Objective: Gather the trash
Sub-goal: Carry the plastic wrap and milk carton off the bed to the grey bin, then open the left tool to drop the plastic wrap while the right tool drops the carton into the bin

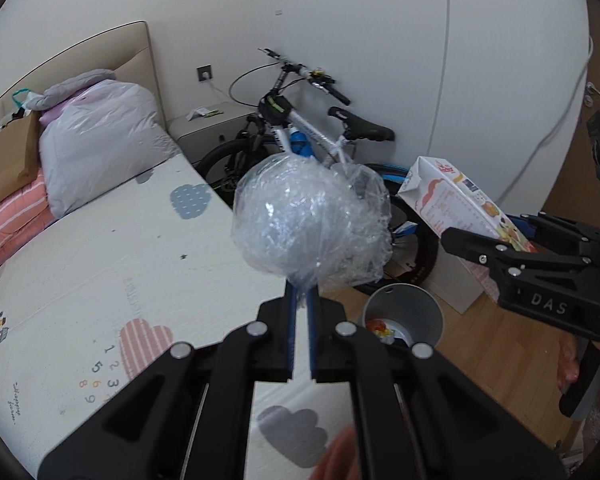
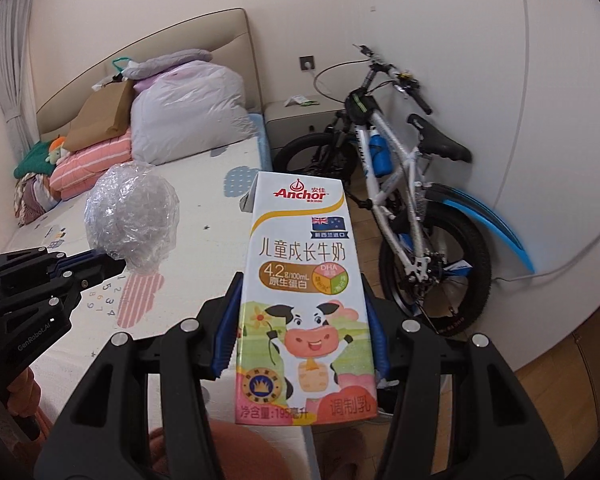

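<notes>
My left gripper is shut on the edge of a crumpled ball of clear plastic wrap, held up over the side of the bed. The right wrist view shows the same plastic wrap at the left, pinched by the left gripper. My right gripper is shut on a white Anchor milk carton with a cartoon cow, its blue pads pressing both sides. That milk carton and the right gripper also appear at the right of the left wrist view. A grey trash bin with some scraps inside stands on the floor below.
A bed with a patterned mat carries a stuffed plastic bag, a paper bag and folded bedding. A bicycle leans on the white wall beside a nightstand. A white box stands by the bin on wood flooring.
</notes>
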